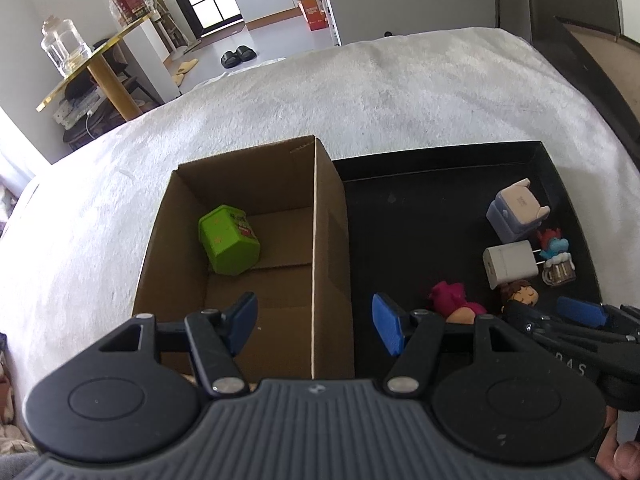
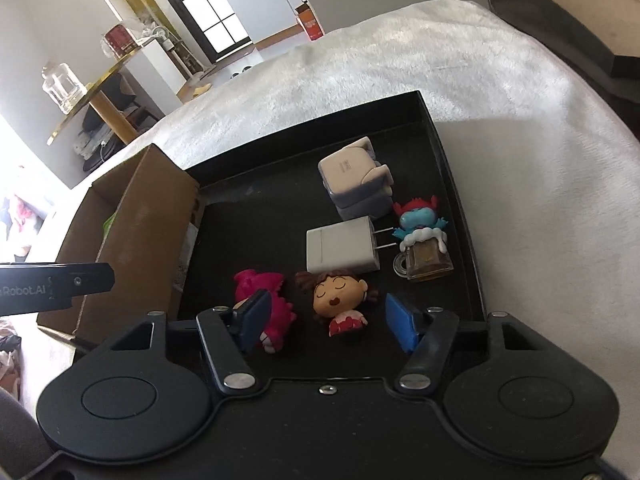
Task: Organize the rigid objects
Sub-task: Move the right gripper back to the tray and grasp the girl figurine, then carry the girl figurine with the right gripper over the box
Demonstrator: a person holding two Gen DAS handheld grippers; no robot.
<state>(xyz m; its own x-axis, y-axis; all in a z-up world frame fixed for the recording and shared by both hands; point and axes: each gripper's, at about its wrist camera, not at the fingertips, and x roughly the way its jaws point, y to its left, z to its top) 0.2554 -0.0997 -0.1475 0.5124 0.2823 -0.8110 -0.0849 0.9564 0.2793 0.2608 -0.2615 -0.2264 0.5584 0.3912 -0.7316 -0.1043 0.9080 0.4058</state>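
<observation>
A black tray [image 2: 460, 200] lies on the white blanket, with an open cardboard box [image 1: 240, 184] against its left side. A green toy block [image 1: 228, 246] lies in the box. In the tray are a girl figurine [image 2: 338, 292], a pink figurine [image 2: 280, 300], a white charger [image 2: 344, 250], a pale cube adapter [image 2: 352, 172] and a blue figure in a beer mug [image 2: 420, 240]. My right gripper [image 2: 328, 322] is open low over the tray; the girl figurine lies between its pads, untouched. My left gripper [image 1: 316, 324] is open and holds nothing, straddling the box's right wall.
The white blanket [image 1: 400, 92] spreads beyond the box and tray. A gold-edged side table [image 1: 92, 64] with a glass jar stands off the far left edge. A dark wooden ledge [image 2: 560, 20] runs along the far right.
</observation>
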